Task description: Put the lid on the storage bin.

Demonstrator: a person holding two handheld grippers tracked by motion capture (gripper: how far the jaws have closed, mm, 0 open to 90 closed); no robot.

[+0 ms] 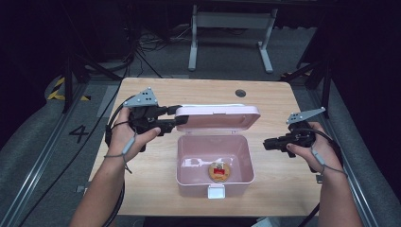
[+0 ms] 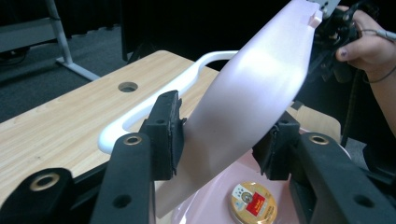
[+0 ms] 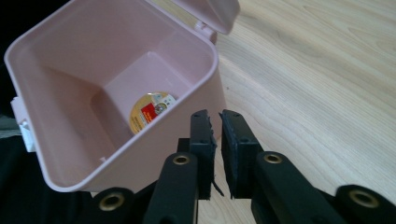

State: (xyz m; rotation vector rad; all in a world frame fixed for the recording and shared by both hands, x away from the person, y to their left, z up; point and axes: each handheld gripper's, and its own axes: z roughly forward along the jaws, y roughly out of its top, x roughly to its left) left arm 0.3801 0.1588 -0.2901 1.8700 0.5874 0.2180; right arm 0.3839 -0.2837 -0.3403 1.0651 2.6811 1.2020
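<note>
Jaws on the left gripper (image 2: 219, 140) are pinching the pink lid (image 2: 252, 93) of the storage box, pads pressing both faces. Right gripper (image 3: 218, 140) jaws are sitting nearly pressed together with a thin gap, gripping nothing, hovering just beside the box's right wall. Pink plastic box (image 1: 213, 185) is sitting open near the front-centre of the wooden worktop (image 1: 142, 90), white latch (image 1: 216, 191) facing the person. Round gold tin (image 1: 219, 171) with a red label is lying flat on the box floor, toward the front. Lid is standing tilted back behind the box, white carry handle (image 2: 140, 114) hanging over the worktop. Round cable hole (image 1: 240, 93) is showing near the far edge. Beyond, white table legs (image 1: 193, 40) are standing on grey floor.
</note>
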